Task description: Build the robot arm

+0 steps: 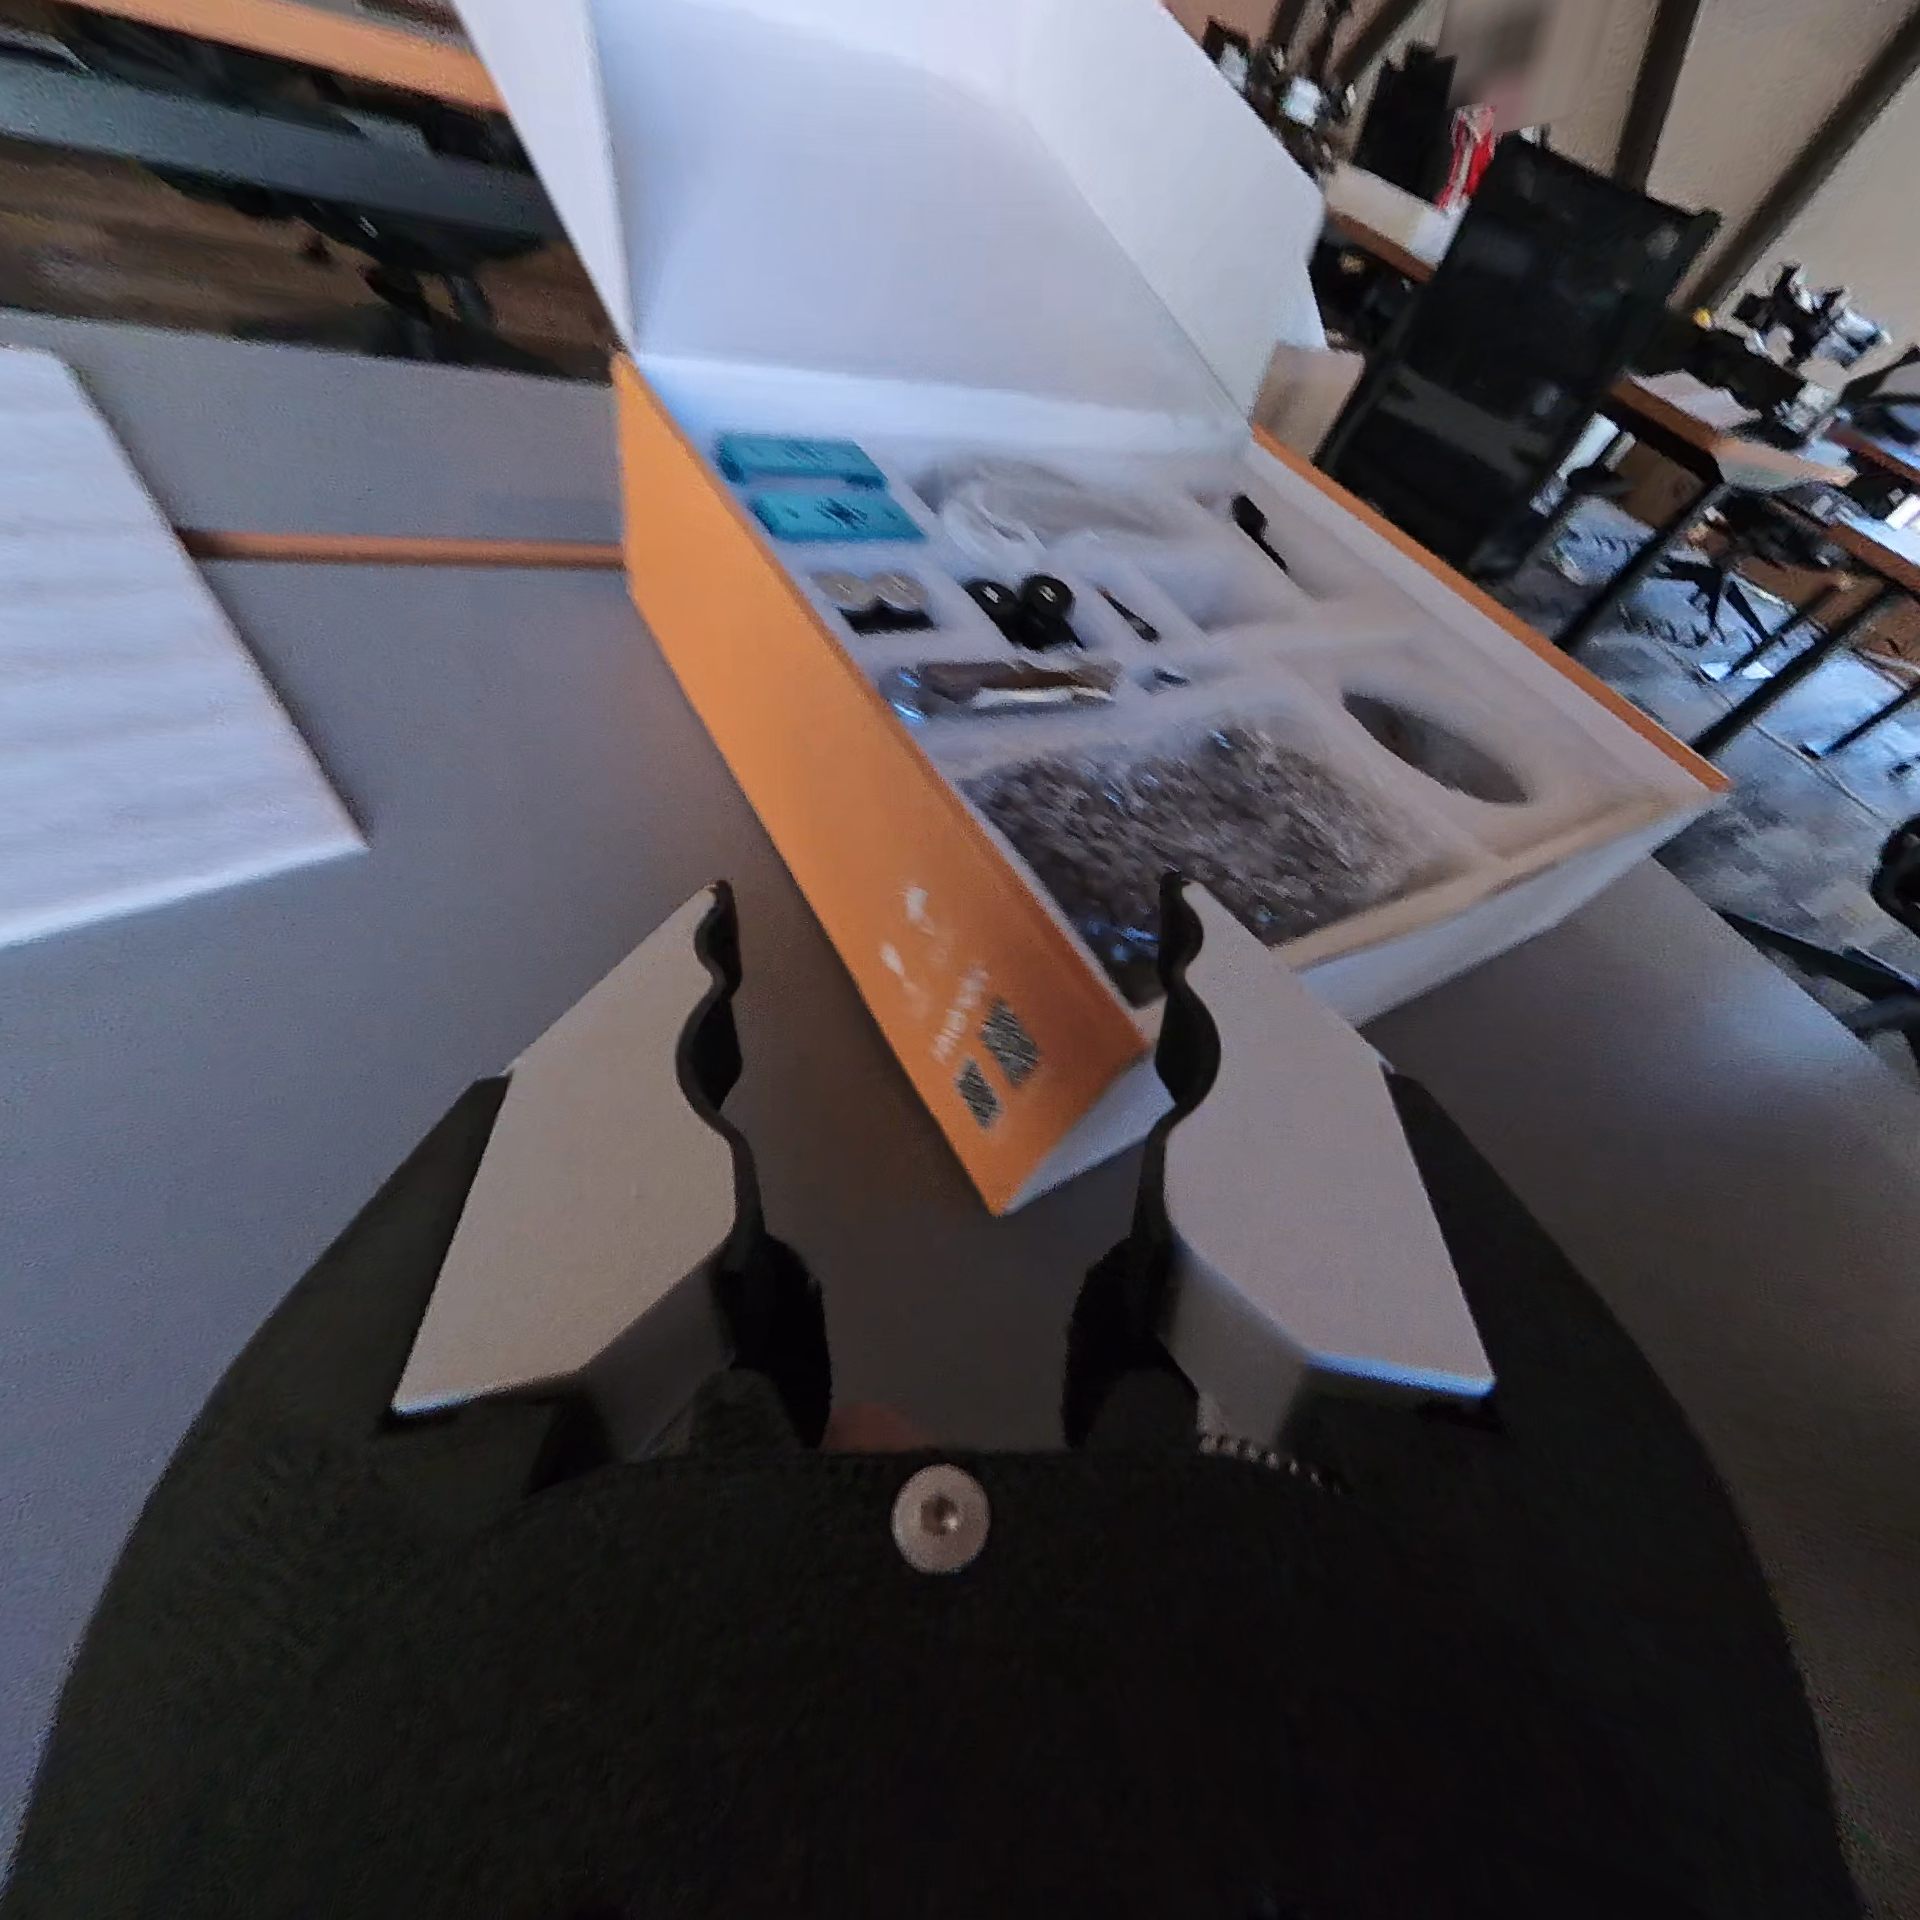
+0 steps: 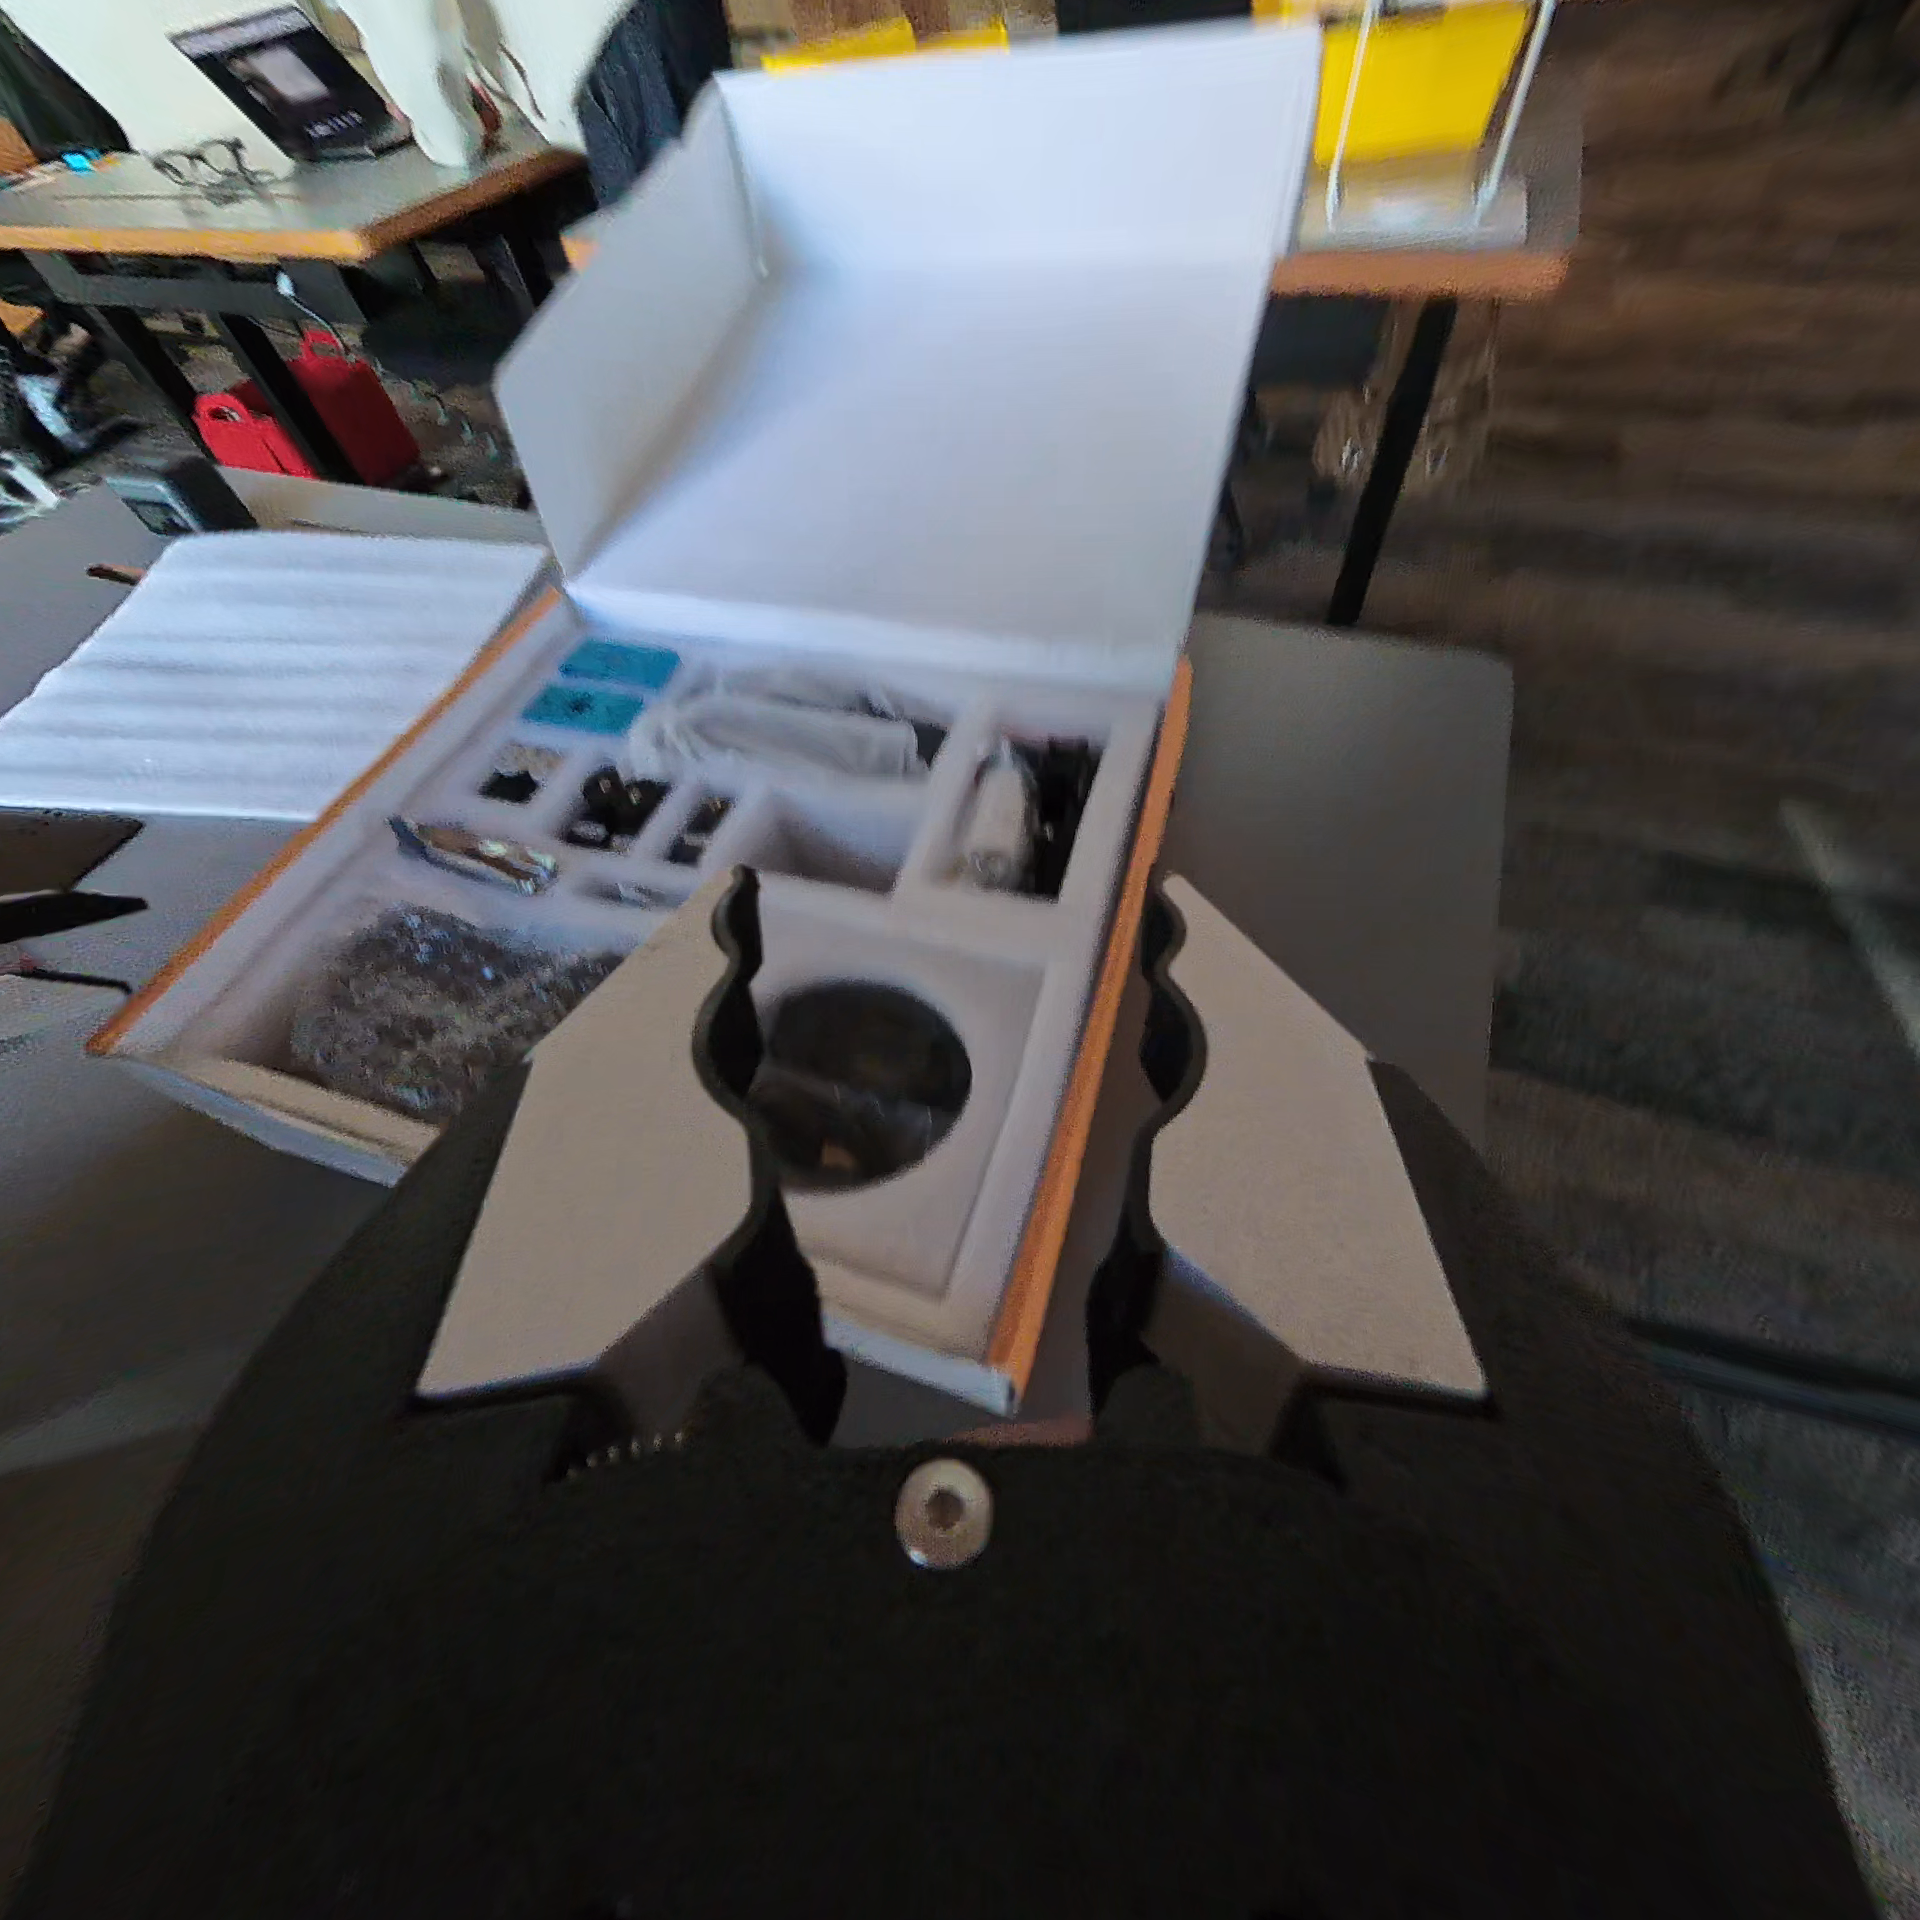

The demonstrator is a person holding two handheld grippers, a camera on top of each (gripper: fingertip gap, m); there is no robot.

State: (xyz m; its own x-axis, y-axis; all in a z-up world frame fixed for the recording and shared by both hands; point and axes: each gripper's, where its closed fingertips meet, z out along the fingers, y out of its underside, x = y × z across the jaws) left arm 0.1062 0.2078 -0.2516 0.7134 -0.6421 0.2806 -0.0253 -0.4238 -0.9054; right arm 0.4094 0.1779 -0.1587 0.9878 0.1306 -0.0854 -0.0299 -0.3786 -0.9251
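Orange-sided, the box (image 1: pixel 862 831) is sitting open on the grey surface (image 1: pixel 499 831), lid (image 1: pixel 935 208) standing upright, white tray showing 2 teal packs (image 1: pixel 821 488). The left gripper (image 1: pixel 945 904) is hovering just off the box's near corner, jaws wide apart and holding nothing. The right gripper (image 2: pixel 951 904) is hanging over the round well (image 2: pixel 862 1081), jaws likewise spread and empty, and is looking the nearer. White foam (image 2: pixel 260 675) is lying beside the box.

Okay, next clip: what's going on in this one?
A person holds two handheld grippers over an open orange-sided box on a grey table. Its white lid stands up, showing a foam insert with small parts and two teal pieces. The left gripper is open near the box's orange side; the right gripper is open above the round cutout. Neither holds anything. A white foam sheet lies beside the box.
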